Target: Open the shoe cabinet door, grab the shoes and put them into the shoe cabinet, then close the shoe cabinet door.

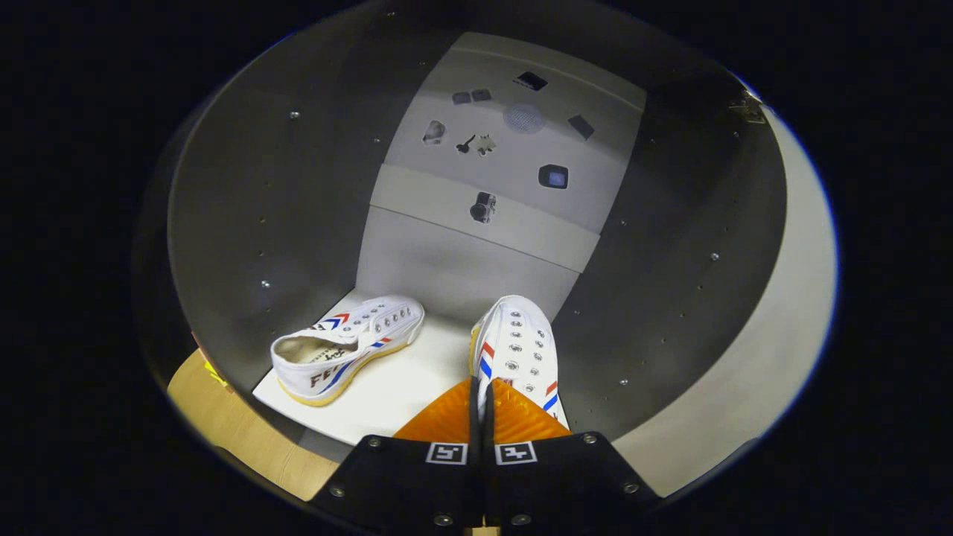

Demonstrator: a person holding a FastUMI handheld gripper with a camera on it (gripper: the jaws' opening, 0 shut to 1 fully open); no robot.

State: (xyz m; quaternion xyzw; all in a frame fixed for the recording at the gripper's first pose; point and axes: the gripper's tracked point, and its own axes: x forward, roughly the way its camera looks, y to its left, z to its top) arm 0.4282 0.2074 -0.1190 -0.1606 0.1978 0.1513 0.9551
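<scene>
Hand-held gripper (481,406) pinching 2nd shoe (516,356) inside cabinet (223,246), beside 1st shoe (350,346). Next: let go, back out, shut door (782,335).

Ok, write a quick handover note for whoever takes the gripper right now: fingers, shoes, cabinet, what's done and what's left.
Gripper: orange fingers pinched together on the heel edge of the right-hand sneaker, which sits toe-first on the cabinet floor near the right wall.
Left-hand sneaker: already inside, tipped on its side near the left wall, apart from the other.
Cabinet door: open, swung to the right.
Done: door opened, both shoes inside.
Left: release the sneaker, back the gripper out, close the door.
</scene>
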